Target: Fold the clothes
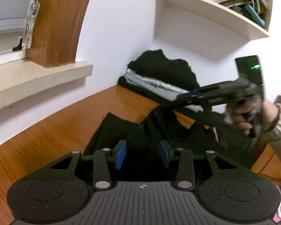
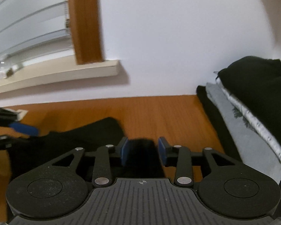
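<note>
Left tool (image 1: 142,154) is standing half open over the black garment (image 1: 133,131), pads not pressing. Right tool (image 2: 143,150) is likewise half open, black cloth between its pads, apparently unpinched. The garment is running lengthwise toward the tabletop's (image 2: 159,112) back edge; the folded stack (image 2: 252,103) is sitting in the far right corner.

The tabletop (image 2: 159,112) is orange-brown wood with fine straight grain and a soft sheen, and the black garment (image 1: 140,131) on it is matt cloth that takes no highlight. In the folded pile (image 2: 252,116), a grey fabric with a faintly glossy printed layer lies under a thick, fuzzy black knit (its edge looks woolly). Both the left gripper (image 1: 143,154) and right gripper (image 2: 143,151) are grainy matt black plastic with dull silver metal pins and blue rubbery-looking pads (image 2: 124,151).
</note>
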Demonstrator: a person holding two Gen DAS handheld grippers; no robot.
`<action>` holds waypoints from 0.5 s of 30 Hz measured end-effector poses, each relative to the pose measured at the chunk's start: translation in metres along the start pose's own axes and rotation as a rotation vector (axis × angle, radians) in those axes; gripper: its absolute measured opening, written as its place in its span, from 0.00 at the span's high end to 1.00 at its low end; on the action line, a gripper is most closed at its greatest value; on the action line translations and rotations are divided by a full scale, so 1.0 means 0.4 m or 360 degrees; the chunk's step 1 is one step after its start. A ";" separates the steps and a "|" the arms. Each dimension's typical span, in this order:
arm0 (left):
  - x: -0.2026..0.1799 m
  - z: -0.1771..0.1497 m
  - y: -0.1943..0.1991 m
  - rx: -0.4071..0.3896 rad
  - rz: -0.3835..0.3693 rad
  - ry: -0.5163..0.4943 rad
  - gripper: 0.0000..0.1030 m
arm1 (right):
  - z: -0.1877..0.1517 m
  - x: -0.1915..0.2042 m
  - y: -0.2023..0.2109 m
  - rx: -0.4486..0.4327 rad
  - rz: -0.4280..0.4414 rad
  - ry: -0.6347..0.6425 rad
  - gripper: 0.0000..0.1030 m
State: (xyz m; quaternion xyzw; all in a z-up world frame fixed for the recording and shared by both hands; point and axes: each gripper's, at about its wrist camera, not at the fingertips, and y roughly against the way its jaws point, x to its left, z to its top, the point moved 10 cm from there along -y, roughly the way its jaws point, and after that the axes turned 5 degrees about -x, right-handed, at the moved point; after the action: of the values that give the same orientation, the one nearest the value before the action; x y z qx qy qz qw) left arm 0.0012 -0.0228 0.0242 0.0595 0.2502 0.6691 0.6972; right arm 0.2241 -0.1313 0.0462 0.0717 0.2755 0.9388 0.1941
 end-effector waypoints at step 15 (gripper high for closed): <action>0.100 0.037 -0.120 0.0217 -0.0033 0.0000 0.46 | -0.015 -0.033 -0.014 -0.0083 0.0053 -0.0141 0.93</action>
State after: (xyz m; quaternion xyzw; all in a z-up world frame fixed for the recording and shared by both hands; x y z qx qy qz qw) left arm 0.0503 0.0149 0.0063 0.1042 0.2957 0.6432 0.6985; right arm 0.2366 -0.1355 0.0377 0.1127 0.2409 0.9446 0.1923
